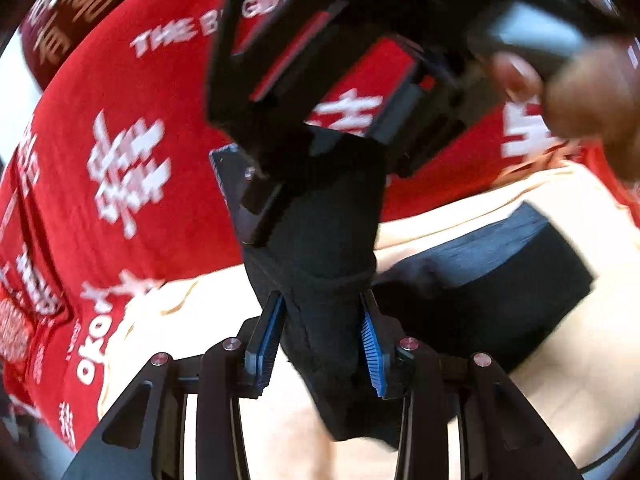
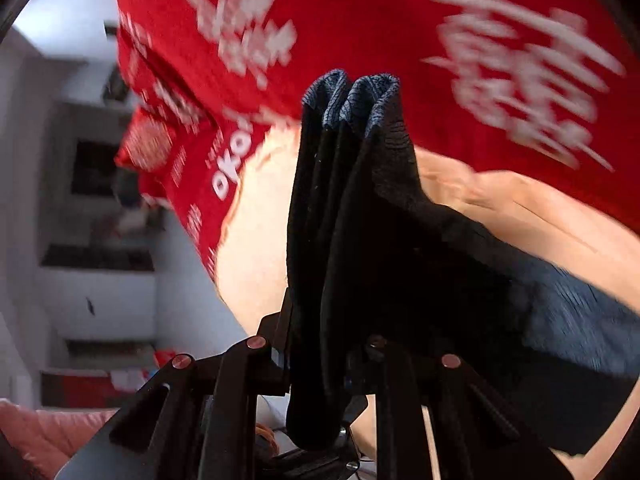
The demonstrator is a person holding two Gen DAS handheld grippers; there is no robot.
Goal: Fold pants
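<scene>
Both views are blurred. In the left wrist view the left gripper [image 1: 322, 340] has its blue ribbed pads [image 1: 269, 340] on either side of a bunched strip of the dark pants [image 1: 324, 320]. The cloth fills the gap and the pads seem to press it, so it looks clamped, though the blur leaves that slightly uncertain. The rest of the pants lies as a flat dark slab at right centre of the frame on a cream cloth surface [image 1: 560, 380].

A red cloth with white lettering [image 1: 160, 120] covers the upper left and centre of this view and runs down the left edge. The right gripper [image 1: 320, 92] shows as a black frame at top centre, with a hand [image 1: 592, 92] at the upper right.

In the right wrist view the right gripper [image 2: 320, 360] is closed on a pleated bundle of the pants [image 2: 352, 220], which stands up between its fingers to frame centre and trails off to the lower right. Behind it the red cloth [image 2: 360, 20] fills the top, with the cream surface [image 2: 256, 260] below it. On the left side of the frame are white walls with dark shelf openings [image 2: 96, 256], and a pink cushion [image 2: 44, 432] sits in the lower left corner.
</scene>
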